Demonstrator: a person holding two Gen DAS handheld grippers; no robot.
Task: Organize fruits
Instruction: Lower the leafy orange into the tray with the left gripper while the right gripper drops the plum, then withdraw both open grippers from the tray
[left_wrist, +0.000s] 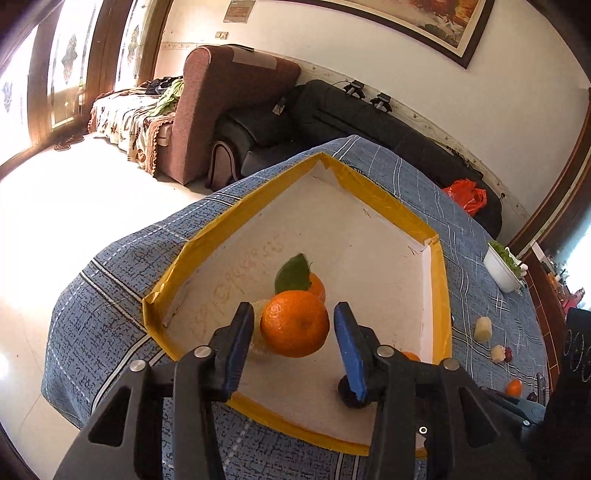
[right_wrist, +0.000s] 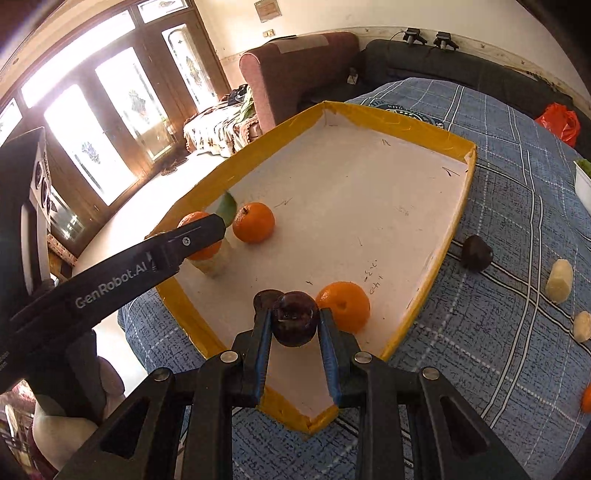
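Orange (left_wrist: 294, 324) sits loose between the wide-open left tool (left_wrist: 294, 332): firm, round, roll-prone; right tool (right_wrist: 294, 325) pinches a dark, smooth plum (right_wrist: 294, 323) across its middle.

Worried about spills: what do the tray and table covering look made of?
The tray looks like white cardboard or foam board, matte, with pen marks on it and glossy yellow tape on the rims. The table covering looks like woven fabric, blue plaid, draping softly over the edge.
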